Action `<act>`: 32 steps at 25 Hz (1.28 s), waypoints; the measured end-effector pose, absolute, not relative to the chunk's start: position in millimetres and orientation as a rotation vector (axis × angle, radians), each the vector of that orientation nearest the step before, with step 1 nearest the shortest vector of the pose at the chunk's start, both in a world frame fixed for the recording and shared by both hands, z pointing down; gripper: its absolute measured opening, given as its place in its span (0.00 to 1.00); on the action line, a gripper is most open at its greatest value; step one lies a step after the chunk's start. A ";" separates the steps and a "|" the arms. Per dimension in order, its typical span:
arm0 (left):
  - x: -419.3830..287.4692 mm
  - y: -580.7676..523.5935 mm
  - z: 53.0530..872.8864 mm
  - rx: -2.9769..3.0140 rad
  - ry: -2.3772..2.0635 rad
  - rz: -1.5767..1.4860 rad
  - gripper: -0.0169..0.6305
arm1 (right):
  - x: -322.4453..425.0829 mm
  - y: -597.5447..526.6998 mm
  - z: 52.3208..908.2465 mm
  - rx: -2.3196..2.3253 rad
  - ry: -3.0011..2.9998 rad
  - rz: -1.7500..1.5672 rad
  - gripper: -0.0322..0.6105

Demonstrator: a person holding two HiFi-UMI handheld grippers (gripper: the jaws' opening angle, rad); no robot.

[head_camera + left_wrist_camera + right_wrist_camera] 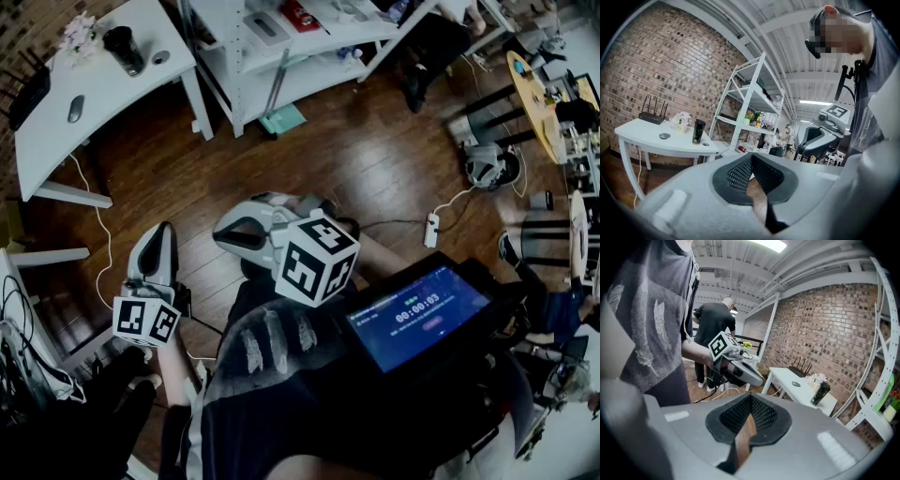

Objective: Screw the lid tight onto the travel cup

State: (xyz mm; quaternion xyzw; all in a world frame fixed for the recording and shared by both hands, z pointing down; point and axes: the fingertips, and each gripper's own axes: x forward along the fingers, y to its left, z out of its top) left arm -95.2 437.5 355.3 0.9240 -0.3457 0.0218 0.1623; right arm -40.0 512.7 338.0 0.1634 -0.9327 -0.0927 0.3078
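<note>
Here, a black travel cup (698, 131) upright on a white table (647, 140), well apart from both grippers, a small round disc (705, 144) just beside it on the tabletop; lid on or off, impossible to tell at this range. Also on the table: a grey rounded object (664, 136), a pot of pale flowers (680, 119) and a black router (651, 117), aerials up against the brick wall (670, 65). Left gripper (751, 179) with jaws pressed fully together, nothing between the ribbed black pads, aimed roughly toward the table. Right gripper (749, 422) likewise closed tight on nothing, only a brown sliver showing through the seam. From the head view, both held low in front of the body over the dark wooden floor (328, 159), the left one lower and out to the side, the right one angled across toward it, marker cubes uppermost. White shelving (281, 56) next to the table, a white cable (98, 234) trailing across the boards, a lit screen (417, 314) with a timer at chest height, and a second person in black (712, 329) standing in the background of the right gripper view.
</note>
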 end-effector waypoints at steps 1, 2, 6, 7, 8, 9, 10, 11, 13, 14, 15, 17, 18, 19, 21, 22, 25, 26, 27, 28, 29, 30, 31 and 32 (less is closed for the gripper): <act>-94.9 436.4 360.1 2.624 -0.958 0.072 0.03 | -38.0 510.7 343.4 0.452 -2.453 -0.207 0.06; -95.5 435.0 365.2 2.611 -0.934 0.081 0.03 | -36.7 508.3 348.6 0.469 -2.441 -0.171 0.06; -115.3 423.8 387.5 2.550 -0.943 0.099 0.03 | -45.2 491.8 364.2 0.452 -2.434 -0.104 0.06; -122.5 419.1 391.8 2.534 -0.967 0.104 0.03 | -49.6 486.0 366.5 0.427 -2.443 -0.105 0.06; -128.5 414.1 395.2 2.519 -0.990 0.113 0.03 | -53.5 480.1 368.8 0.404 -2.453 -0.107 0.06; -131.9 408.7 397.9 2.507 -1.008 0.126 0.03 | -55.6 474.1 371.5 0.387 -2.463 -0.106 0.06; -131.9 402.6 400.3 2.503 -1.019 0.137 0.03 | -55.2 467.5 374.3 0.378 -2.473 -0.103 0.06; -127.9 395.3 401.8 2.503 -1.025 0.145 0.03 | -51.8 459.3 376.8 0.375 -2.487 -0.099 0.06; -112.6 378.7 400.6 2.502 -1.035 0.146 0.03 | -40.1 439.2 378.9 0.389 -2.532 -0.080 0.06; -104.4 370.7 398.6 2.496 -1.041 0.140 0.03 | -34.2 428.9 379.3 0.402 -2.561 -0.060 0.06; -97.0 362.5 396.1 2.488 -1.048 0.134 0.03 | -29.0 418.8 379.8 0.412 -2.586 -0.037 0.06; -81.4 342.9 390.7 2.477 -1.058 0.135 0.03 | -17.4 397.7 380.7 0.422 -2.619 -0.015 0.06; -71.2 332.1 387.4 2.480 -1.060 0.149 0.03 | -9.3 387.5 380.8 0.421 -2.627 -0.012 0.06; -59.9 321.7 383.4 2.489 -1.061 0.172 0.03 | 0.3 378.2 381.4 0.415 -2.634 -0.007 0.06; -36.9 301.7 373.5 2.503 -1.074 0.226 0.03 | 23.0 361.6 385.0 0.399 -2.648 0.022 0.06; -26.0 291.6 369.2 2.507 -1.087 0.245 0.03 | 35.5 353.4 387.8 0.391 -2.656 0.043 0.06; 4.8 266.4 366.8 2.523 -1.117 0.269 0.03 | 73.0 327.4 388.2 0.366 -2.733 0.170 0.06; 15.0 261.8 368.4 2.530 -1.120 0.285 0.03 | 85.2 318.6 385.4 0.360 -2.779 0.254 0.06; 24.4 258.4 370.2 2.534 -1.122 0.310 0.03 | 97.2 309.2 383.0 0.358 -2.819 0.344 0.06; 32.2 254.8 371.6 2.539 -1.129 0.340 0.03 | 108.0 298.3 381.3 0.361 -2.847 0.411 0.06; 37.7 250.7 372.1 2.545 -1.139 0.367 0.03 | 116.6 286.7 380.5 0.370 -2.858 0.437 0.06; 40.8 246.5 371.7 2.551 -1.151 0.386 0.03 | 122.6 276.1 380.8 0.383 -2.853 0.426 0.06; 41.4 242.6 370.6 2.554 -1.165 0.396 0.03 | 126.0 267.6 381.5 0.394 -2.842 0.396 0.06; 40.1 238.7 368.9 2.555 -1.181 0.395 0.03 | 127.3 260.9 382.0 0.398 -2.832 0.366 0.06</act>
